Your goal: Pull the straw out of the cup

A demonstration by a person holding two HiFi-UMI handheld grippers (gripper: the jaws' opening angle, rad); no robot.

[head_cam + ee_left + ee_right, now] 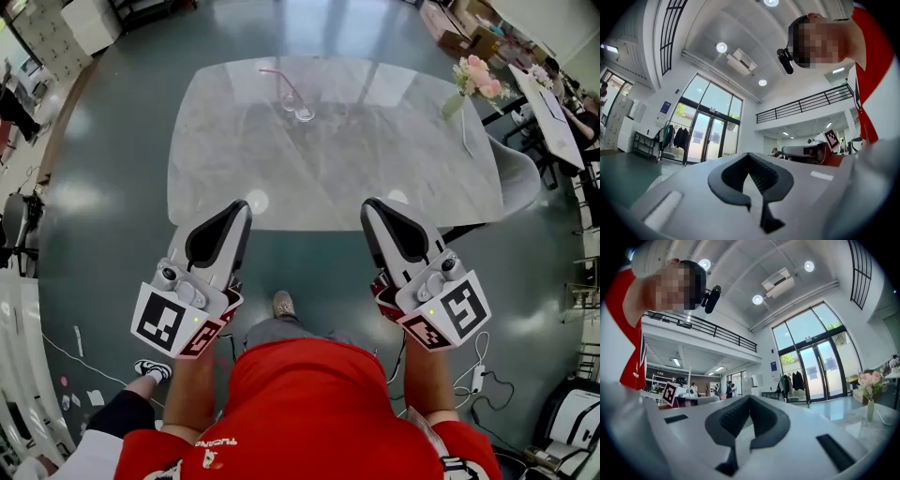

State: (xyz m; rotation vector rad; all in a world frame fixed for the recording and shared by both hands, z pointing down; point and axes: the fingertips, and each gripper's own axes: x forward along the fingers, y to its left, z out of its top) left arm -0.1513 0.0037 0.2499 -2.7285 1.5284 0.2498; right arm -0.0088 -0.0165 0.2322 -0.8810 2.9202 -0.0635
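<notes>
- Nearest the person, at 7 and 5 o'clock, the left claw (237, 210) and right claw (373, 208) are both clenched on nothing. They are held level and side by side, short of the counter (328, 178), probably for the approach.
- Farther off, at 12 o'clock, the cup (302, 111) stands on the counter's far part. The pink straw (278, 80) in it leans toward 10 o'clock, well apart from both claws.

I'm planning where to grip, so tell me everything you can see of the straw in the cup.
The straw is thin, pink, seemingly plastic, bent near its top: the lower length slants up out of the clear cup, the short upper end points to the picture's left. It stands at the far side of the pale marbled table; only the cup touches it.
</notes>
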